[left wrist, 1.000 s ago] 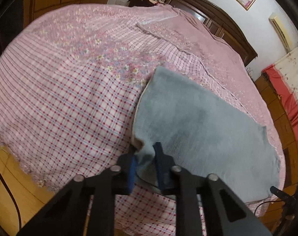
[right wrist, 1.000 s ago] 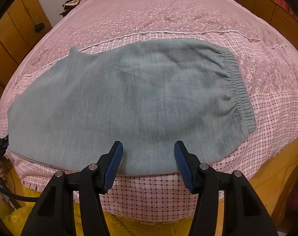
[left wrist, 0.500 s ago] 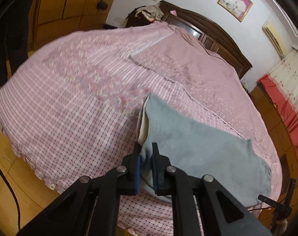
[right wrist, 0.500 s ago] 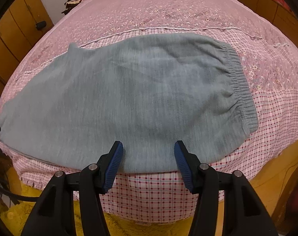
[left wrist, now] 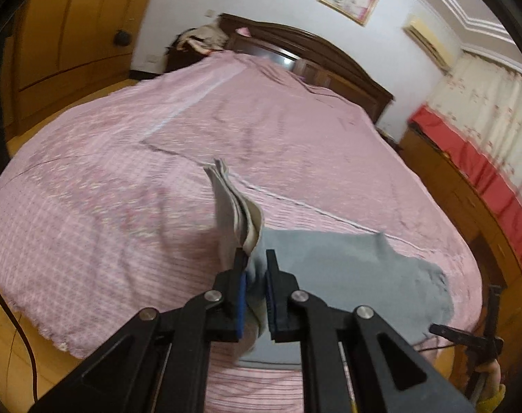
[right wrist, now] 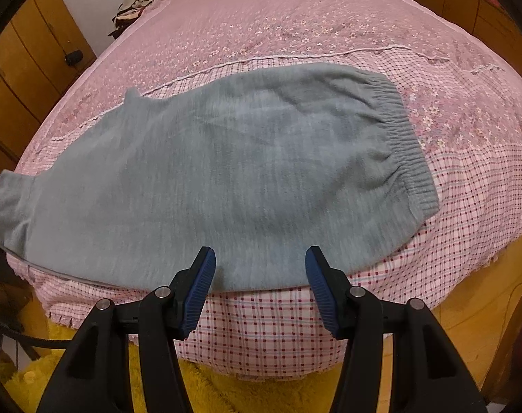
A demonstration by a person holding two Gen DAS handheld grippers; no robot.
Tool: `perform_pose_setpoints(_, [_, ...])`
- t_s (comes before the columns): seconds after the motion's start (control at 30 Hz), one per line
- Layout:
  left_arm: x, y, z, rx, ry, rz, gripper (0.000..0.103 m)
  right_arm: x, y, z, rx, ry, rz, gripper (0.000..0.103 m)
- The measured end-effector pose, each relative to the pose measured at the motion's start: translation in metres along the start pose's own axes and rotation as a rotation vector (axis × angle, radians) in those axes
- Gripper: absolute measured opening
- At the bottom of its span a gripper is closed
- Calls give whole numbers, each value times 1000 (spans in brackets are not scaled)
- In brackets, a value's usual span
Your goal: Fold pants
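- Pink checked and flowered bedspread (right wrist: 450, 206) covers a wide bed with a dark wooden headboard (left wrist: 330, 58).
- Grey pants (right wrist: 226, 179) lie flat near the bed's front edge, elastic waistband (right wrist: 402, 137) to the right.
- Left gripper (left wrist: 254, 275) is clamped narrow on the leg-end hem, lifted off the bedspread.
- Right gripper (right wrist: 259, 268) hovers half-spread over the near edge, holding nothing.

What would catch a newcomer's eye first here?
The grey pants sprawled across the near edge of the pink bedspread, elastic waistband to the right. Then the left gripper pinching the leg end, which stands up off the bed. The right gripper hovers open over the near hem.
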State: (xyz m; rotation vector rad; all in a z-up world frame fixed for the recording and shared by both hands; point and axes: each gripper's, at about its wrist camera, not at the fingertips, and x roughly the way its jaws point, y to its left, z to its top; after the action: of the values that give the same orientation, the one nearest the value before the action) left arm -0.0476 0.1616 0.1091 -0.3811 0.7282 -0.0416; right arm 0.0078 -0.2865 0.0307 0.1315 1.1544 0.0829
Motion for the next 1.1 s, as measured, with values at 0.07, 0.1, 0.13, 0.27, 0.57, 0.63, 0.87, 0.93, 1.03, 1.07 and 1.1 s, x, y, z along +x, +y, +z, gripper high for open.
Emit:
perform_pose_setpoints(0.07, [6, -13, -1, 21, 14, -21, 9, -1, 0, -1, -1, 0, 3, 56])
perform_pose_setpoints(0.1, [9, -18, -1, 28, 21, -28, 9, -1, 0, -1, -3, 0, 4, 56])
perform_pose_setpoints(0.13, [15, -23, -1, 35, 32, -35, 9, -1, -1, -1, -5, 1, 5, 56])
perform_pose_setpoints(0.27, [35, -36, -6, 46, 74, -56, 9, -2, -1, -1, -7, 0, 6, 56])
perform_pose_setpoints(0.57, [73, -49, -31, 62, 187, -73, 9, 0, 7, 0, -30, 6, 1, 56])
perform_pose_setpoints(0.63, [81, -51, -37, 73, 217, -72, 10, 2, 13, 2, -45, 11, 0, 56])
perform_pose_setpoints(0.87, [93, -50, -45, 47, 278, -47, 13, 14, 36, 13, -92, 37, 12, 56])
perform_pose_setpoints(0.93, [88, -54, -45, 61, 286, -40, 21, 16, 43, 15, -110, 41, 15, 56])
perform_pose_setpoints(1.03, [69, -59, -46, 105, 275, -30, 34, 18, 56, 18, -141, 49, 26, 56])
perform_pose_setpoints(1.07, [64, -60, -47, 119, 269, -27, 39, 19, 61, 19, -151, 53, 31, 56])
perform_pose_setpoints(1.1, [57, -59, -47, 130, 262, -16, 41, 21, 67, 20, -163, 58, 37, 56])
